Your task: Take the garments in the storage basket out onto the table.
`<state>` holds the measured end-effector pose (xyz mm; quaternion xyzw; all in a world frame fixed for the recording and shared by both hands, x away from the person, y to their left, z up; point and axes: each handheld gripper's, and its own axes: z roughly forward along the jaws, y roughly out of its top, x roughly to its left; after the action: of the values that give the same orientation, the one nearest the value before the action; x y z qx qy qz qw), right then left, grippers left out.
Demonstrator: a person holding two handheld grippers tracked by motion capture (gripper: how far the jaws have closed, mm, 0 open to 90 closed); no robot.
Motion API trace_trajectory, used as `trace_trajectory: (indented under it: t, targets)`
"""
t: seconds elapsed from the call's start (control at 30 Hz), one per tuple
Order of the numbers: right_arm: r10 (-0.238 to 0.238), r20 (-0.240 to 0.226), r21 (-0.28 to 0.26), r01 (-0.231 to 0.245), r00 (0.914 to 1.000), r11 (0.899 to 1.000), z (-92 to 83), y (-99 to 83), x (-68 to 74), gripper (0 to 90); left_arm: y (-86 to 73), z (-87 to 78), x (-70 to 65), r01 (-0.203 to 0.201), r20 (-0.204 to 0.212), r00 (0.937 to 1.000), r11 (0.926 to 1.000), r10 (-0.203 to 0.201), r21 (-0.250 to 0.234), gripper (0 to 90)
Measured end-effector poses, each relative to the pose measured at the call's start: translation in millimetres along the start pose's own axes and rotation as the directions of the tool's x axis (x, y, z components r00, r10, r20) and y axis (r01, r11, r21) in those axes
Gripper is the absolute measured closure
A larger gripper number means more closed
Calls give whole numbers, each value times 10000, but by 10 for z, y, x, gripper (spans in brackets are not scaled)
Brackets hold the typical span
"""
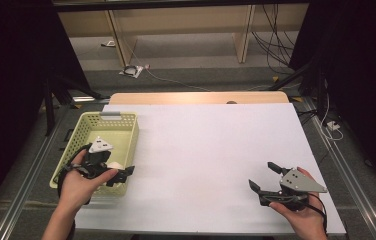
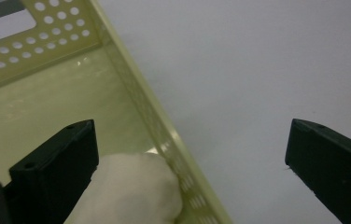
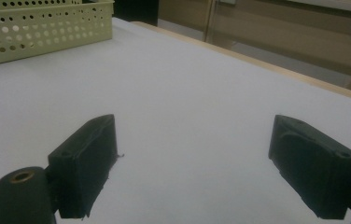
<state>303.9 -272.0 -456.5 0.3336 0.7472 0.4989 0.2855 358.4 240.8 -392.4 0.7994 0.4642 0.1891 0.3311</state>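
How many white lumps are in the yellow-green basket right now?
1: a soft white lump lies in the perforated yellow-green plastic basket, against its right wall, beside the open left gripper. The hand may hide others.

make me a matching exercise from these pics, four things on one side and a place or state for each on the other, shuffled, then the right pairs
Things:
1. left gripper
2. right gripper
3. white lump
4. basket

Places or states:
A. pale green, perforated walls, at the table's left edge
B. open over the bare white tabletop, near the right side
C. inside the basket, against its wall
D. open, jaws straddling the basket's wall

Pairs: 1-D, 2-B, 3-C, 4-A
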Motion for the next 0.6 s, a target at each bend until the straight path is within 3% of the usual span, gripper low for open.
trace_trajectory:
  t: [0.17, 0.2, 0.23, 0.33, 0.6]
  targets:
    - [-24, 36, 56, 23, 10000, 10000, -1, -1, -7, 160, -2, 23, 167, 301, -248, 9993, 9987, -291, 415, 27]
    - [-15, 48, 86, 15, 10000, 10000, 2, -2, -8, 160, -15, 56, 244, 289, -308, 9992, 9960, -263, 848, 26]
    - [-11, 67, 133, 10, 10000, 9999, 0, -1, -7, 160, -15, 56, 244, 289, -308, 9992, 9960, -263, 848, 25]
    - [-36, 75, 162, 35, 10000, 9999, 2, -4, -5, 160, -56, 145, 355, 196, -578, 9983, 9857, -101, 1673, 29]
    - [-41, 69, 39, 41, 10000, 10000, 11, -6, -16, 160, -103, 253, 444, 287, -554, 9983, 9741, -166, 2242, 28]
